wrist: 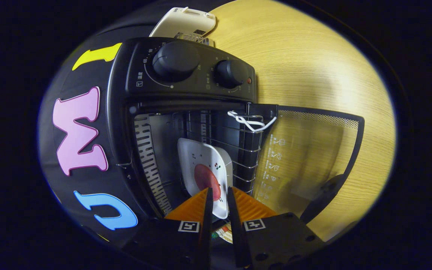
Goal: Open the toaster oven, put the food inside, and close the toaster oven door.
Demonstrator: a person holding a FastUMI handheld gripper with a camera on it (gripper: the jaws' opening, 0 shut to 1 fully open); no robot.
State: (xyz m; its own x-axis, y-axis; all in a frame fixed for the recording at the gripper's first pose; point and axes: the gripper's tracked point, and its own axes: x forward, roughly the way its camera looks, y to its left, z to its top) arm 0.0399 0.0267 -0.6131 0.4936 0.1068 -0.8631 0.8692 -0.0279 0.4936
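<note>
pinching the plate [205,165] between nearly closed jaws, gripper [219,193].

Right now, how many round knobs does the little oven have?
2. A bigger knob and a smaller knob sit side by side on the toaster oven control panel, beyond the gripper, whose jaws grip the white plate.

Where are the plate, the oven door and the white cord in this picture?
plate [201,157]: gripper view, its white face, above the red food.
oven door [306,153]: gripper view, the glass pane, swung open.
white cord [251,123]: gripper view, its loop on the rack.
gripper [219,195]: gripper view, fingers pinching the plate's edge.
</note>
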